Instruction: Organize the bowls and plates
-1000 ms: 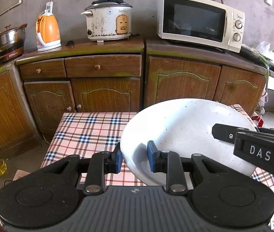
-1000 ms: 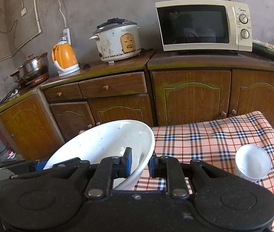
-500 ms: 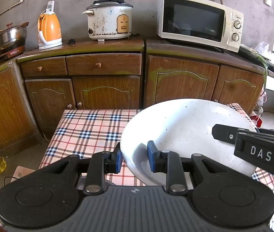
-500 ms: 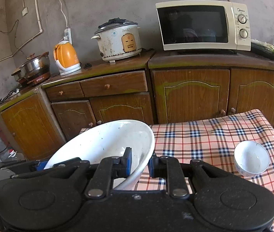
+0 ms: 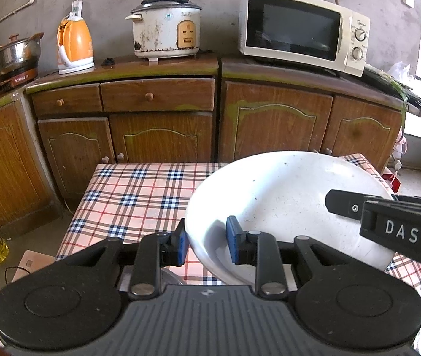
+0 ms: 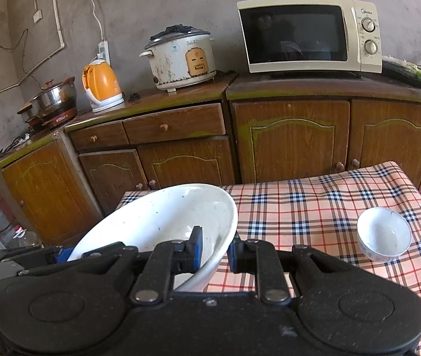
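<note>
Nearest us, our left gripper [image 5: 206,244] has its ribbed grey body low in the left wrist view, black rounded arms ending in blue pads [image 5: 233,244]. Those pads pinch the near rim of a large white plate [image 5: 284,207] at its 7 o'clock edge, one pad outside the rim, one inside. Our right gripper [image 6: 214,252] clamps the same plate from the opposite side, at about 4 o'clock in the left view, where its black finger marked DAS reaches in over the rim. In the right wrist view its blue pads [image 6: 196,247] straddle the rim the same way, so both claws are closed down on the plate.

The plate is broad, shallow and glossy, round with a raised lip, and its white face is flecked with small dark specks. We hold it between the two grippers, tilted, above the near part of the table [image 5: 139,195]; we cannot tell whether its underside touches the cloth.

The table wears a smooth checked cloth, pale peach with red lines and navy squares. At 3 o'clock in the right wrist view a small white bowl [image 6: 384,234] stands upright on it, well apart from the plate.

Beyond stand brown wood-grain cabinets [image 5: 157,118] with arched door panels and round knobs. On their top sit an orange kettle [image 5: 75,43], a stained white rice cooker [image 5: 165,29] and a cream microwave [image 5: 302,29], against a rough grey wall.
</note>
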### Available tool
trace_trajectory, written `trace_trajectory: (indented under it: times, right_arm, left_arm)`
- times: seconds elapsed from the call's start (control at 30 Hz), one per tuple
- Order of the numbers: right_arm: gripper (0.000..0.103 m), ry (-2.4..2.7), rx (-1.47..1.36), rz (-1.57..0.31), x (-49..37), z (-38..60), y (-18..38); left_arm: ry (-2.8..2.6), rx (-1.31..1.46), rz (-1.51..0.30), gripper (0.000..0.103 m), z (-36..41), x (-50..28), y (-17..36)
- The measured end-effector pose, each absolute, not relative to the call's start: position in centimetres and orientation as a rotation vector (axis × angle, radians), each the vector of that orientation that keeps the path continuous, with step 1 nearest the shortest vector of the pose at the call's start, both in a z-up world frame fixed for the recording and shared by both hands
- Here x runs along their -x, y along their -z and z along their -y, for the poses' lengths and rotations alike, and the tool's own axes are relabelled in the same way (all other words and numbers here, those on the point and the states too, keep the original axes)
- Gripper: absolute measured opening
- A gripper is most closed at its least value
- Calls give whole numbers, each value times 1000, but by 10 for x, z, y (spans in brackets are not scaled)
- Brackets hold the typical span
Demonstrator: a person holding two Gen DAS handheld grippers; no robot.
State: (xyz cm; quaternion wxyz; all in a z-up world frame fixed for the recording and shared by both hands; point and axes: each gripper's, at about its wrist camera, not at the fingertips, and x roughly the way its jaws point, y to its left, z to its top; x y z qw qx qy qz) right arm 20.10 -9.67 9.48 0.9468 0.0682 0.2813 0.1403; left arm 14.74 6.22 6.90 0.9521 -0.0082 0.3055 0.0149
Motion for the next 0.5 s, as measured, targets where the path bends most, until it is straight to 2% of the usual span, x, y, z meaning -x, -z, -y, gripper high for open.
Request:
trace_trajectory:
  times: [0.5]
  right_arm:
    - [23, -279, -127, -578, -191, 102, -88]
  left_arm:
    - [-23, 22, -627, 27, -57, -140, -62]
